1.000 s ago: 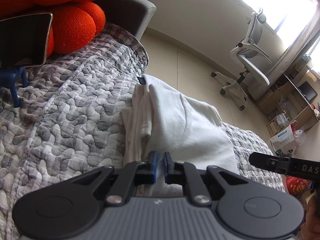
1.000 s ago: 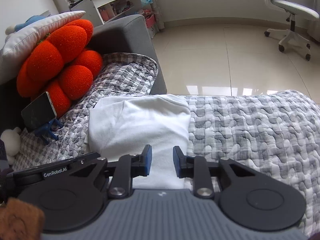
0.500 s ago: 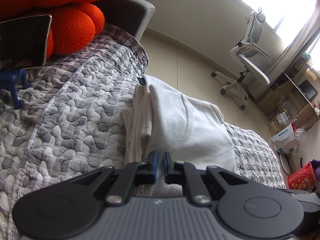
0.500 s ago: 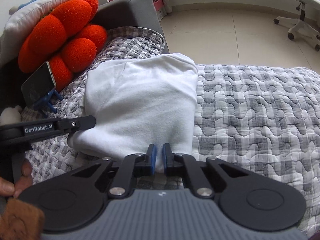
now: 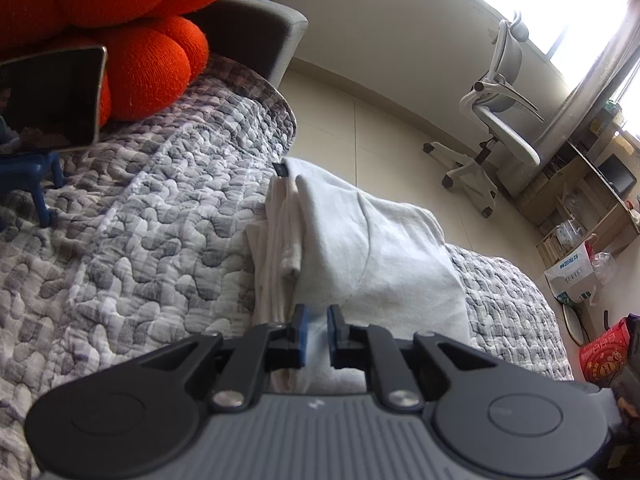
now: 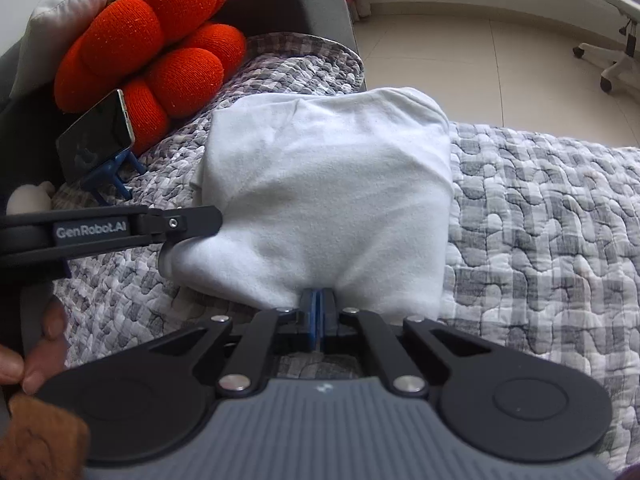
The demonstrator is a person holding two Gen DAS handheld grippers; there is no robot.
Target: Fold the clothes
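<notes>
The white garment [image 6: 332,196] lies folded into a thick packet on the quilted bed cover [image 6: 540,232], near the bed edge that faces the tiled floor [image 6: 460,52], with the orange cushion [image 6: 160,40] off to its far left. I judge the folding largely done: the layers are stacked and the left side shows several edges lying one on another.

My right claw [image 6: 319,312] has just been closing and now pinches the near hem of the garment, pads drawn together with a small tuck of cloth bunched around them. I read that grip as a hold for pulling or lifting the near edge.

My left claw [image 5: 316,332] sits at the garment's near left corner; its jaws have just been opening a little, and white cloth lies between the blue pads, but I cannot tell whether they press on it. Holding both near points would let me move the packet without it splaying.

Left of the garment, a phone [image 6: 96,132] leans on a small blue stand [image 6: 112,178] against the cushion. Beyond the garment, across the floor, stands an office chair [image 5: 496,120].
</notes>
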